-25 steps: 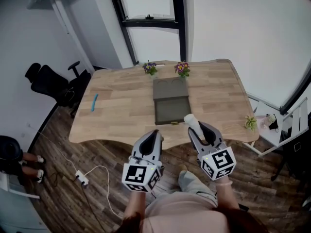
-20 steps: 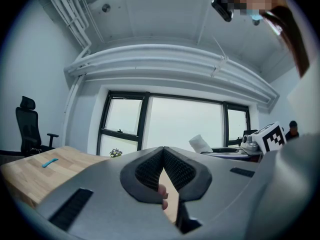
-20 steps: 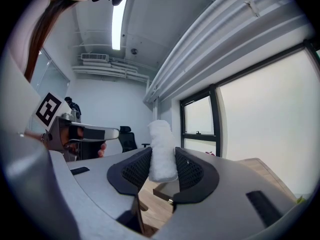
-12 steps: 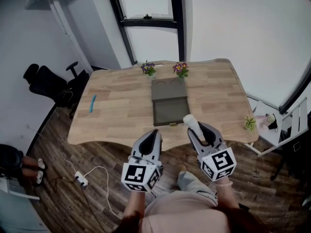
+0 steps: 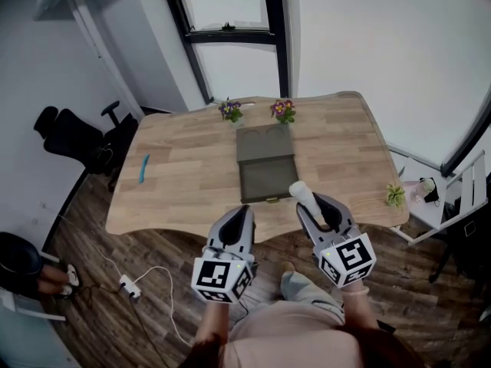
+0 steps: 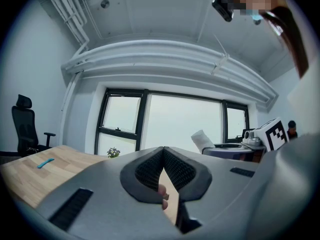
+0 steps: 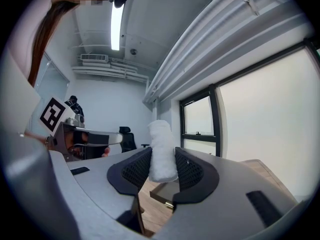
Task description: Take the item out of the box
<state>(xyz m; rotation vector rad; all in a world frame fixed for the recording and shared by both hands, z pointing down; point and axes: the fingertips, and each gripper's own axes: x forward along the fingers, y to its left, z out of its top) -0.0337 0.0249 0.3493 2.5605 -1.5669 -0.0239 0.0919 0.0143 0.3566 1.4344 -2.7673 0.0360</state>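
The wooden table (image 5: 184, 176) fills the middle of the head view, with a black office chair (image 5: 73, 136) on the floor off its left end. At the table's centre sits the dark box (image 5: 268, 176), its lid laid back flat toward the window; no contents can be made out in the tray.

Both grippers are at the table's near edge, in front of the box. The right gripper (image 5: 313, 205) is just off the box's front right corner. Its jaws stand fairly wide and are clamped on a white roll (image 5: 300, 189). In the right gripper view the roll (image 7: 161, 144) stands upright between the two dark pads (image 7: 136, 171), pressed on both sides, its top rising above the jaw tips. The box (image 7: 162, 194) lies below and beyond it, so the roll is out of the box and clear of it.

The left gripper (image 5: 242, 211) is beside the right one, jaws brought together tip to tip with nothing between them.

Smaller things on the table are two flower pots (image 5: 282, 110) behind the box and a blue item (image 5: 143, 169) near the left end.
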